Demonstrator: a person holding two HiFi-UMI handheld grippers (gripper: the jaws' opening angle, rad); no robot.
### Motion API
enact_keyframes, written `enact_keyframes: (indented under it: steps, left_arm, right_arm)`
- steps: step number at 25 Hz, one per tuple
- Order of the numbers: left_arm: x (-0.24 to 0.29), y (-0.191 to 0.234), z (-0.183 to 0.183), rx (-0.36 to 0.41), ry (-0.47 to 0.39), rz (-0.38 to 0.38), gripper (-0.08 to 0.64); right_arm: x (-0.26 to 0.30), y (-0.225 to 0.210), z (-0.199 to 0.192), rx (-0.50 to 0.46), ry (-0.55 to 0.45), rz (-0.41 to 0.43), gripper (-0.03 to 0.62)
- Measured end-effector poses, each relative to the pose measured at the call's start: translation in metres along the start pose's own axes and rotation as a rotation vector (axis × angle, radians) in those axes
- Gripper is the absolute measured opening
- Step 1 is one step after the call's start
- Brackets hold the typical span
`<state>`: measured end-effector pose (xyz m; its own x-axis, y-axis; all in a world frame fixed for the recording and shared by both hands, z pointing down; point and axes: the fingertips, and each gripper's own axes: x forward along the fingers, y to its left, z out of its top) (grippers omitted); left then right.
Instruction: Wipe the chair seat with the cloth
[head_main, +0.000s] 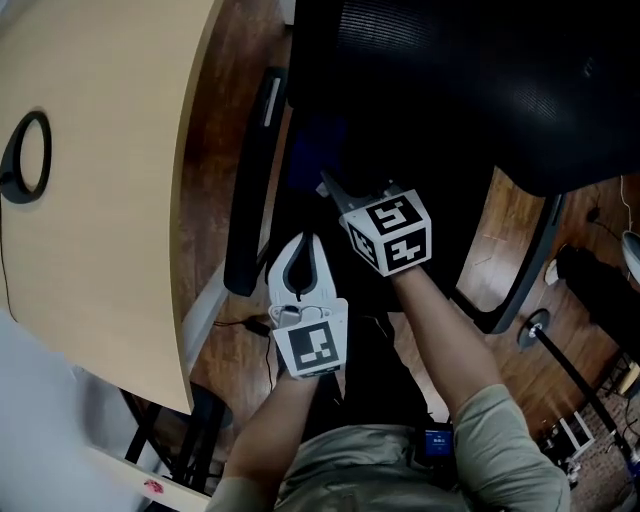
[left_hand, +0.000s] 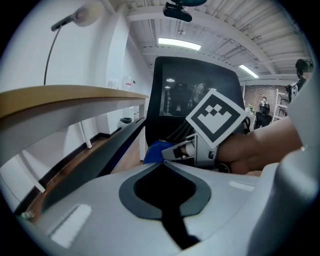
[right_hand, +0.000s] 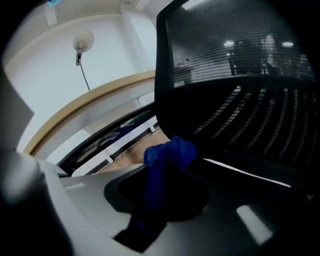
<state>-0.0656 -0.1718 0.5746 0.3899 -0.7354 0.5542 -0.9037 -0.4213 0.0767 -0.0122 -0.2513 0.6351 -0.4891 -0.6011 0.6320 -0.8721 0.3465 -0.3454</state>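
A black office chair with a mesh backrest (head_main: 450, 80) fills the head view, its dark seat (head_main: 450, 230) under both hands. My right gripper (head_main: 330, 186) is shut on a blue cloth (right_hand: 167, 154), which bunches out past the jaw tips just above the seat. In the head view the cloth (head_main: 312, 155) is a dim blue patch ahead of that gripper. The left gripper view shows the cloth (left_hand: 155, 150) pinched in the right gripper's tips. My left gripper (head_main: 305, 242) hovers beside and behind the right one, shut, with nothing between its jaws (left_hand: 162, 163).
A light wooden desk (head_main: 90, 200) with a black cable ring (head_main: 25, 157) lies to the left. The chair's left armrest (head_main: 250, 190) runs between desk and seat; the right armrest (head_main: 525, 270) curves down at the right. Cables and gear lie on the wood floor (head_main: 590, 400).
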Motion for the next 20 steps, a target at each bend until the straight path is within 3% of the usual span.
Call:
enact_keyframes:
  steps: [11, 20]
  left_arm:
    - [0.02, 0.023, -0.011, 0.037, 0.046, 0.002, 0.005]
    - [0.039, 0.014, -0.012, 0.072, 0.067, -0.032, 0.005]
  right_arm:
    - [0.083, -0.006, -0.02, 0.018, 0.124, 0.028, 0.085]
    - [0.076, -0.042, -0.024, 0.095, 0.113, -0.038, 0.084]
